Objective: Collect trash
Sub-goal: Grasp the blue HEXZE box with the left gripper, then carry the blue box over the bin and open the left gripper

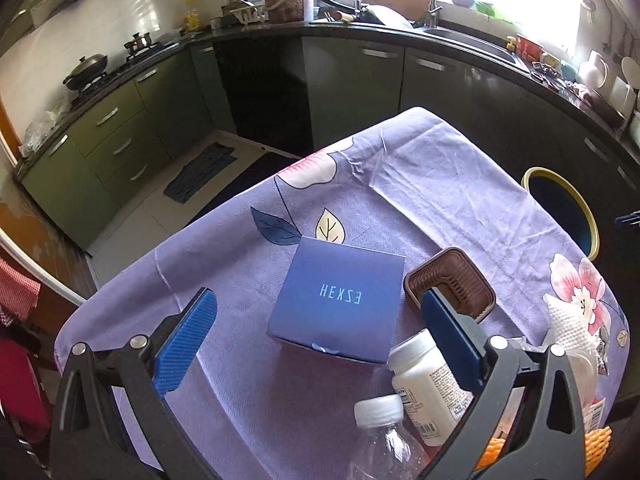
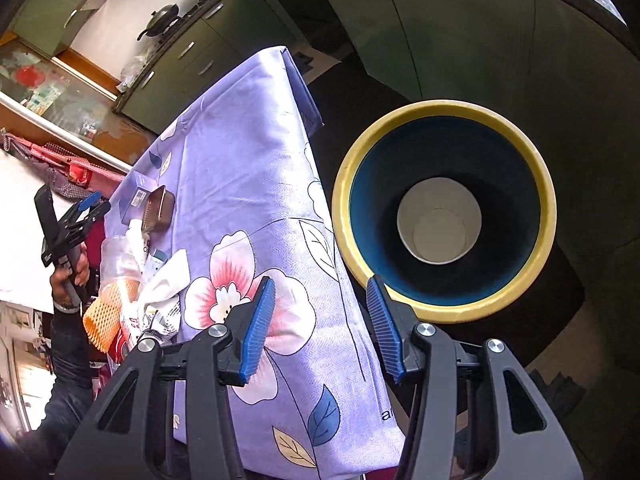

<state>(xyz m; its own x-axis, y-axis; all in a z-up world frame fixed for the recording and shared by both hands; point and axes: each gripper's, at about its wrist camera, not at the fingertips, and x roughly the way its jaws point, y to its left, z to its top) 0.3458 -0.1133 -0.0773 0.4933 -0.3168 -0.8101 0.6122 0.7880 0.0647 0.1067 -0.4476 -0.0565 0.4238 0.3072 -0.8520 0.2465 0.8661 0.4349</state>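
A floral purple cloth (image 1: pixel 420 184) covers the bench in a green-cabinet kitchen. The yellow-rimmed bin (image 2: pixel 444 208), a paper cup (image 2: pixel 439 226) inside, stands just beside its edge. Both grippers, left (image 1: pixel 316 344) and right (image 2: pixel 320 328), have their jaws spread, empty.

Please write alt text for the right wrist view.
The open, empty right hand-held gripper hovers beside a yellow-rimmed blue round bin holding a white paper cup. Left lies a purple floral tablecloth with clutter.

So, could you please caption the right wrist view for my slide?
Open right gripper above the yellow-rimmed bin, a paper cup already inside.
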